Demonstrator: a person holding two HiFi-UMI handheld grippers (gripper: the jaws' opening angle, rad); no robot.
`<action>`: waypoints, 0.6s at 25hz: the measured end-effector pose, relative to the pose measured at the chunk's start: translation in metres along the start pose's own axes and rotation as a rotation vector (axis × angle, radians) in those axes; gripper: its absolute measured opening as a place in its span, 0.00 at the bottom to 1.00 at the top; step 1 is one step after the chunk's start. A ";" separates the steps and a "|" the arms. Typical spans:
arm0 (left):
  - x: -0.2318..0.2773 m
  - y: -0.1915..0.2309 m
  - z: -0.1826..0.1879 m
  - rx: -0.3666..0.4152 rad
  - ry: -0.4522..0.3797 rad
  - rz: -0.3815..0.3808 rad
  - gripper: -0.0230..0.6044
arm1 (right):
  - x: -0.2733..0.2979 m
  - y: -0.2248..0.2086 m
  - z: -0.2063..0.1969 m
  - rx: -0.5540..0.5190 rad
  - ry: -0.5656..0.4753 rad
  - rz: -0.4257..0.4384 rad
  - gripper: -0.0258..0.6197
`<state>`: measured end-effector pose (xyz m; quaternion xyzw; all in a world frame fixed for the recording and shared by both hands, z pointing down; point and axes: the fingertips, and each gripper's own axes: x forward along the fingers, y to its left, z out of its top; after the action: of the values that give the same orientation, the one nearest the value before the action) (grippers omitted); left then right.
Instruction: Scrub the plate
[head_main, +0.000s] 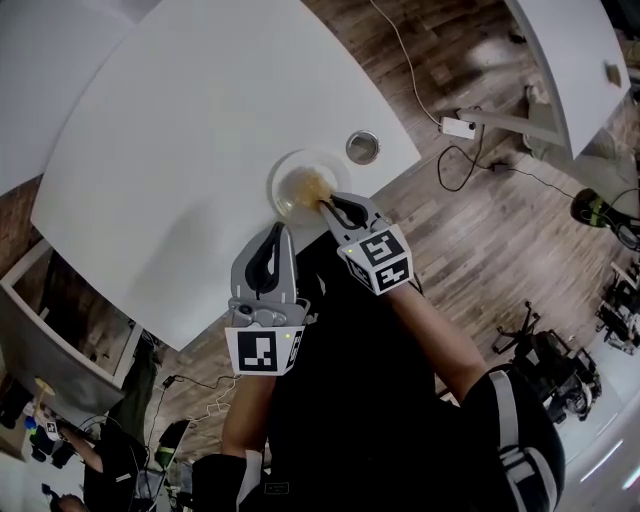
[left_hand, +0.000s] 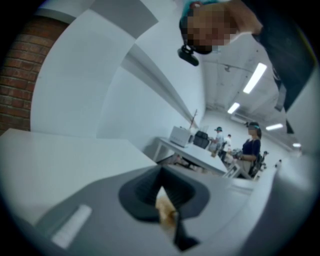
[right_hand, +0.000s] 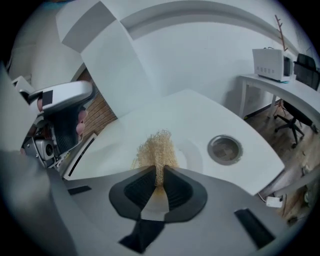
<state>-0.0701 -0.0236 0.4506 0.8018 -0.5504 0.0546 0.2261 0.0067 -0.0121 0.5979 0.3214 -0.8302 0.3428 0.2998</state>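
Note:
A white plate (head_main: 288, 172) lies near the front edge of the white table (head_main: 180, 170). On it rests a tan mesh scrubber (head_main: 308, 186), and my right gripper (head_main: 328, 206) is shut on the scrubber's near end. In the right gripper view the scrubber (right_hand: 156, 149) sticks out from the right gripper (right_hand: 160, 172) over the plate (right_hand: 197, 156). My left gripper (head_main: 272, 234) hovers just left of the plate, off the table edge, tilted up. In its own view the left gripper (left_hand: 161, 187) is shut, with a small tan scrap at the jaw line, and faces the room.
A round metal disc (head_main: 362, 146) is set in the table right of the plate, also shown as the disc (right_hand: 225, 148). Cables and a white power adapter (head_main: 458, 126) lie on the wood floor. Another white table (head_main: 570, 60) stands at the right.

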 end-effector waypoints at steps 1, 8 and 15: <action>0.001 -0.002 -0.001 -0.001 0.002 -0.004 0.04 | -0.006 -0.012 0.002 0.018 -0.012 -0.025 0.11; 0.005 -0.013 0.000 -0.001 0.003 -0.030 0.04 | -0.040 -0.049 0.007 0.072 -0.054 -0.121 0.11; 0.001 -0.006 -0.003 -0.010 0.002 -0.007 0.04 | -0.027 -0.022 -0.005 0.041 -0.017 -0.065 0.11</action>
<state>-0.0645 -0.0214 0.4514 0.8027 -0.5474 0.0519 0.2309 0.0409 -0.0118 0.5897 0.3574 -0.8146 0.3470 0.2972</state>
